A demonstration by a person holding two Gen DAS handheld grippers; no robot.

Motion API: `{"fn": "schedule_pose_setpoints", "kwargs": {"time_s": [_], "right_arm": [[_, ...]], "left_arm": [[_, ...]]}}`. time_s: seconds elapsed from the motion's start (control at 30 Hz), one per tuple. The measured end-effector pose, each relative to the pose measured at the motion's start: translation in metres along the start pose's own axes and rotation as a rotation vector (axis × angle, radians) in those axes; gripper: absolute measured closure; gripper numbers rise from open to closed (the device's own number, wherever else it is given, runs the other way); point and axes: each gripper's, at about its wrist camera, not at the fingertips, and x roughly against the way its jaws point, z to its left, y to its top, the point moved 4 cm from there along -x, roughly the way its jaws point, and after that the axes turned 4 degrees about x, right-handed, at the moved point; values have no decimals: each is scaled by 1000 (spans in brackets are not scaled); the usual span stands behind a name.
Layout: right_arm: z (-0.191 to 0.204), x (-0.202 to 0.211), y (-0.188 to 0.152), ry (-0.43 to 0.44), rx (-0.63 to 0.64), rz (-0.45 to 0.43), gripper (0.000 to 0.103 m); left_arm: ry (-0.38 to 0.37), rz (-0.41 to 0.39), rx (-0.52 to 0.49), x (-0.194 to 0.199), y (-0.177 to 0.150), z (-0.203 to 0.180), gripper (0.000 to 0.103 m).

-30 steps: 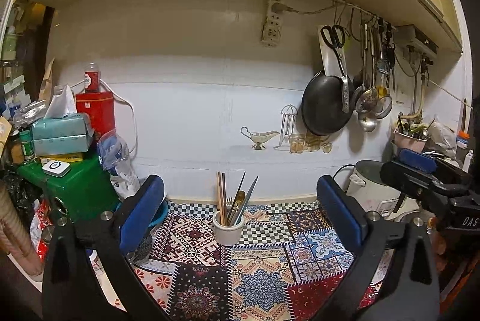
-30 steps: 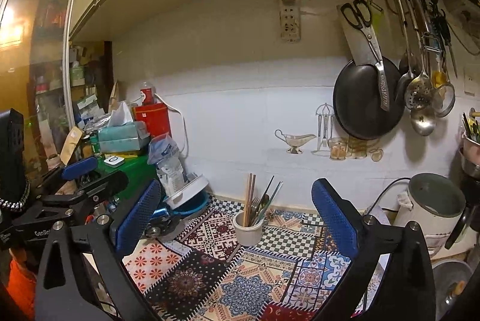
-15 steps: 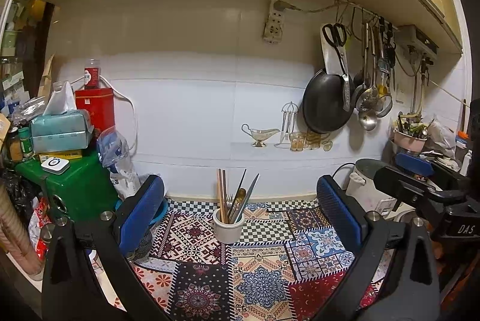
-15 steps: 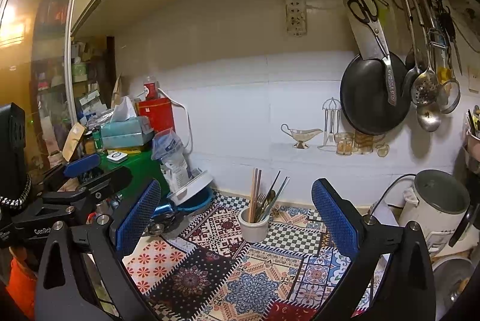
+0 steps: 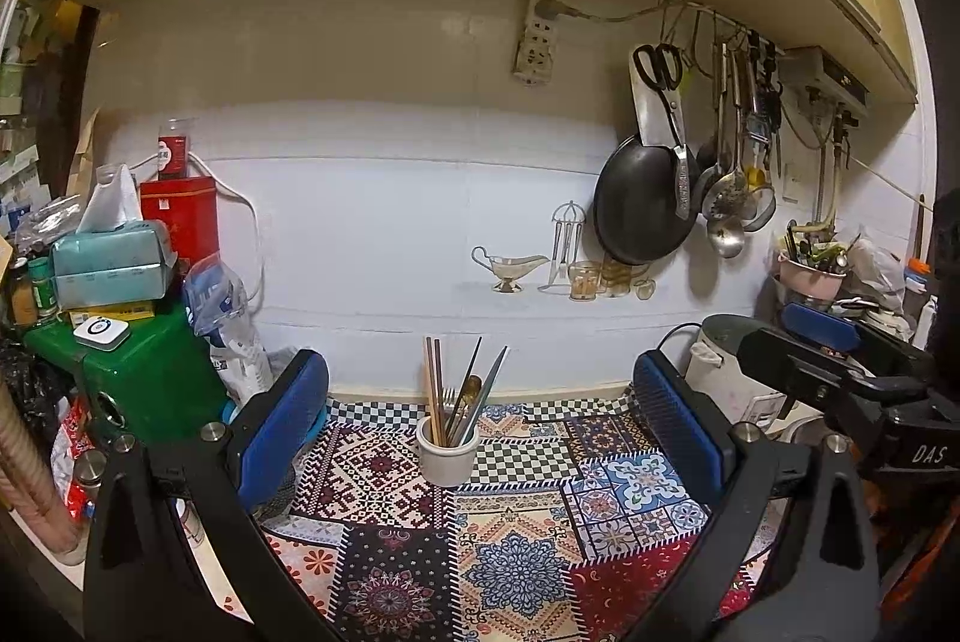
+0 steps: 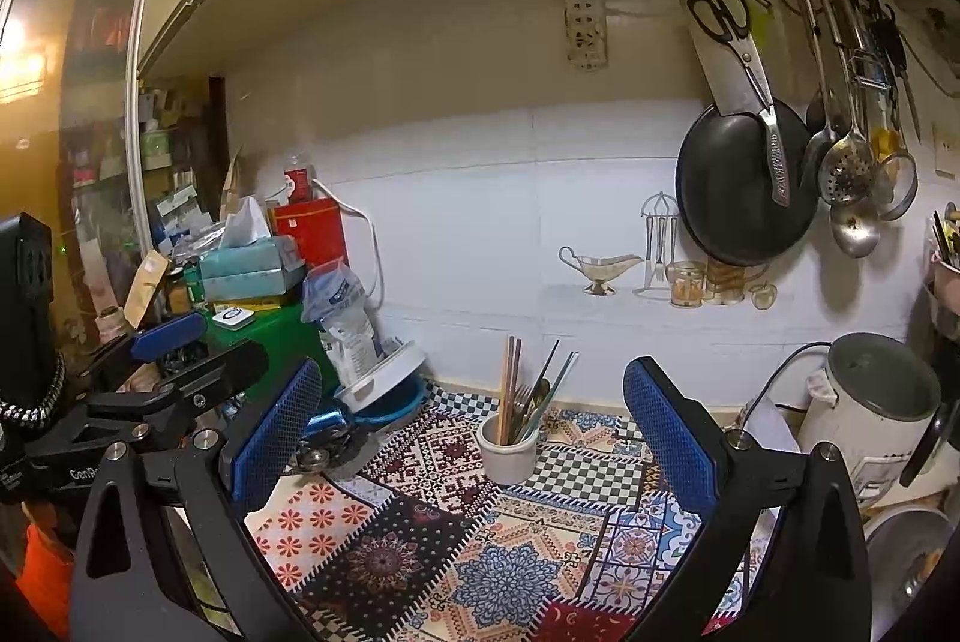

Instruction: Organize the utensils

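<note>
Left wrist: round ceramic cup (image 5: 447, 456), patchwork-patterned mat (image 5: 516, 570).

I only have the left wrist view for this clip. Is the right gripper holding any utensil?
Observer: No. The right gripper is open with nothing between its blue pads. The utensil cup stands ahead of it.
Operator: Anything at the left edge of the mat? It's blocked for me.
Observer: A blue bowl, with a white round container resting tilted on it.
</note>
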Motion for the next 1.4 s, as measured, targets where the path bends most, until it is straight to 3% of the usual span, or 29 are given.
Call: {"fn": "schedule_pose_setpoints", "kwargs": {"time_s": [0.73, 1.4], "right_arm": [[-2, 7, -1, -20, -10, -9, 2], [-10, -4, -2, -46, -26, 8, 2]], "left_arm": [[-7, -29, -9, 1, 4, -3, 1], [-28, -3, 9, -15, 3, 0, 1]]}}
